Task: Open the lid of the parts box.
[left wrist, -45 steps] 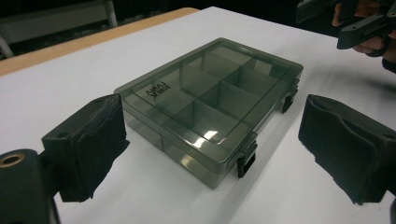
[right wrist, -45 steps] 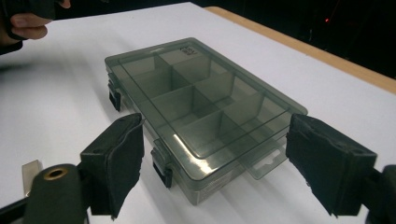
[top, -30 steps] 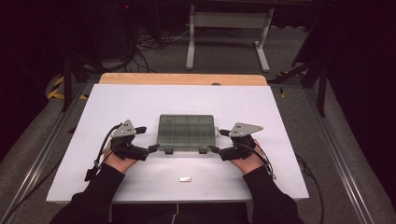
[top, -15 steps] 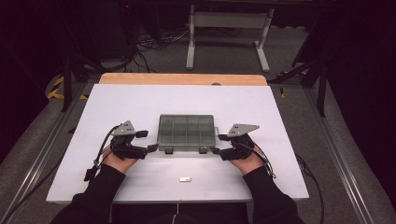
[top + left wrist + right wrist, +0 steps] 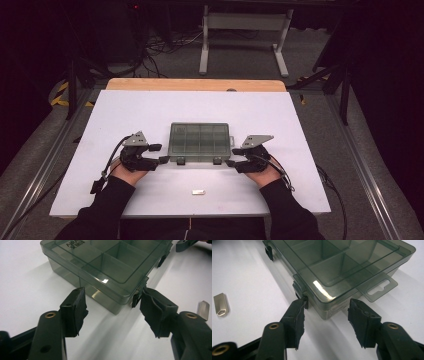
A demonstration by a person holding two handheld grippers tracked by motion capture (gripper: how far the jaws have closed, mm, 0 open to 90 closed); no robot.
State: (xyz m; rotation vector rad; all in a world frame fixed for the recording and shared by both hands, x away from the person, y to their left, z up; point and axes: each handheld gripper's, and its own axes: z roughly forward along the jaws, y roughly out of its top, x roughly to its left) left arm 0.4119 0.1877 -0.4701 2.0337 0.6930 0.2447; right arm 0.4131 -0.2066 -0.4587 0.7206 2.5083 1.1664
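A shut, translucent grey-green compartment box [image 5: 200,142] lies in the middle of the white table [image 5: 125,110]. My left gripper [image 5: 157,155] sits at its front left corner and my right gripper [image 5: 235,157] at its front right corner. In the left gripper view the box [image 5: 107,262] has its corner between the jaws of the left gripper [image 5: 113,312], which have just been closing; one pad is near a latch, the other stands apart. In the right gripper view the right gripper [image 5: 328,317] straddles a corner of the box [image 5: 342,262], closing too, its right pad clear of the wall.
A small metal piece [image 5: 198,191] lies on the table in front of the box, also seen as a metal piece [image 5: 221,304] left of the right jaws. A wooden strip [image 5: 195,84] edges the table's far side. A metal stand [image 5: 245,30] and cables sit on the floor beyond.
Both pairs of jaws stand a little narrower around the box's front corners. The hands and the box have stayed in place.
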